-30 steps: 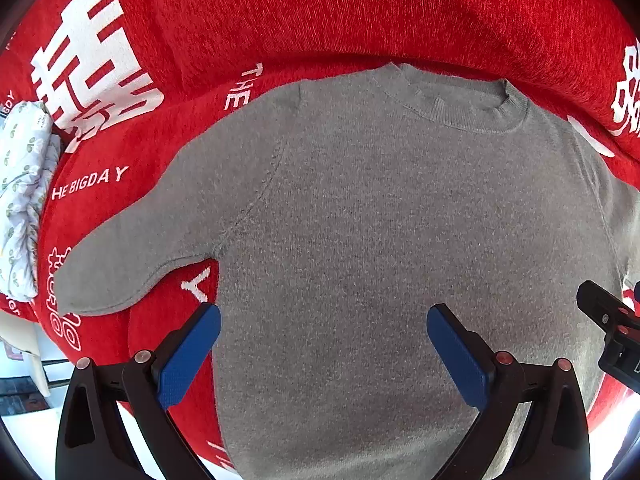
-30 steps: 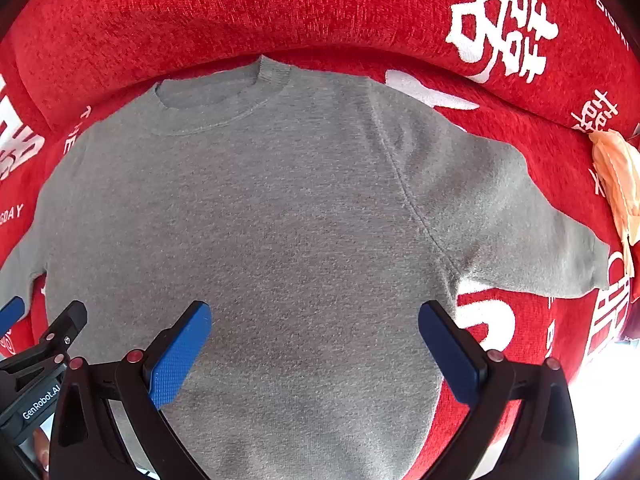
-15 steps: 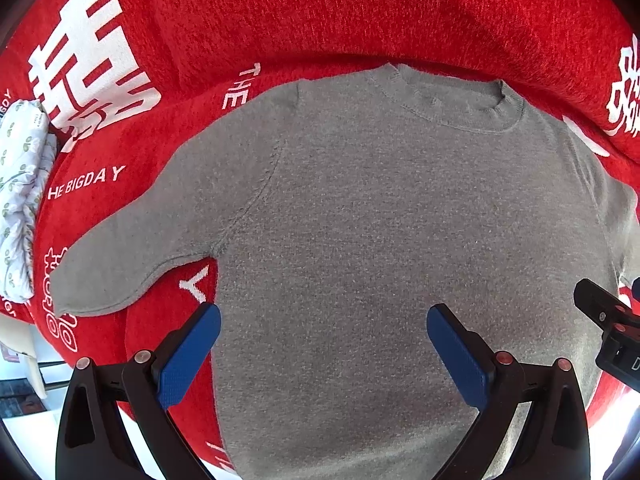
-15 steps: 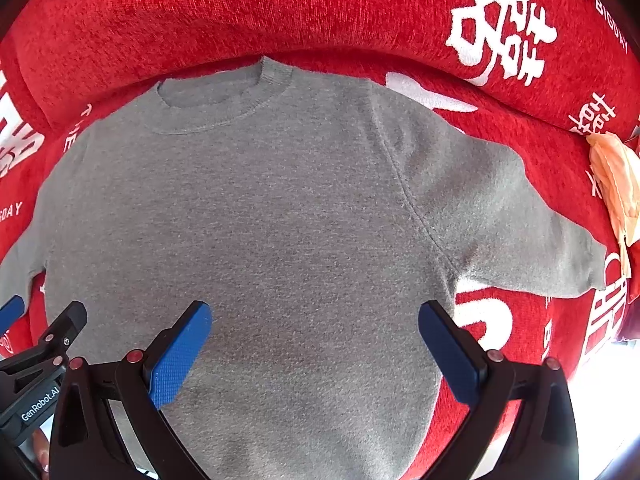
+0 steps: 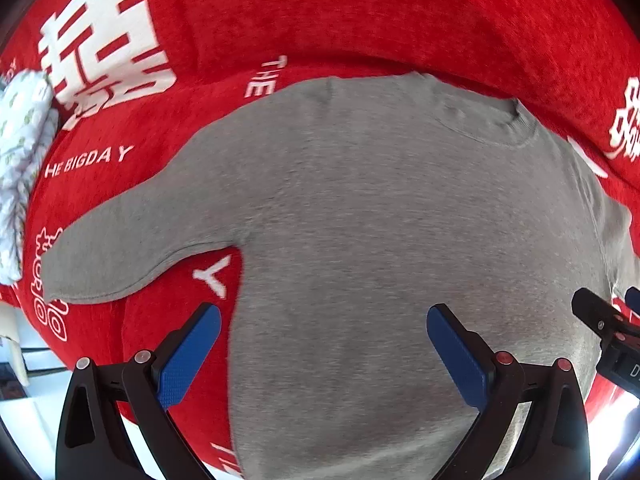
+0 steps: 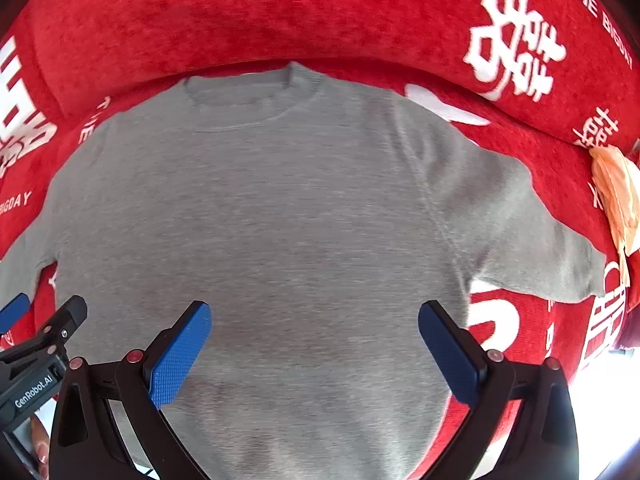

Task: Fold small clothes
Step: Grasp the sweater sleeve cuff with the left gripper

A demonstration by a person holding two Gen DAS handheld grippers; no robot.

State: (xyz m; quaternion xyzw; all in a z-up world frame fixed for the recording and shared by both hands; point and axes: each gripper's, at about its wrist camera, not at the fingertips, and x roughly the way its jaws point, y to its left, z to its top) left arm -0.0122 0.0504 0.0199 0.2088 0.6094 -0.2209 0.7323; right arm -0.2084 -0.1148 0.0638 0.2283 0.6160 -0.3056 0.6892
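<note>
Grey sweater (image 5: 380, 240) lies flat beneath both claws — left claw (image 5: 324, 344) and right claw (image 6: 314, 340) spread wide, empty.

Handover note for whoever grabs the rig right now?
Left gripper: open, empty, hovering over the sweater's lower left side.
Right gripper: open, empty, over its lower middle.
Gray sweater: spread flat, front up, on the red blanket, collar away from you, both sleeves out to the sides.
Done: garment laid out.
Left: every fold; probably the sleeves first.
</note>
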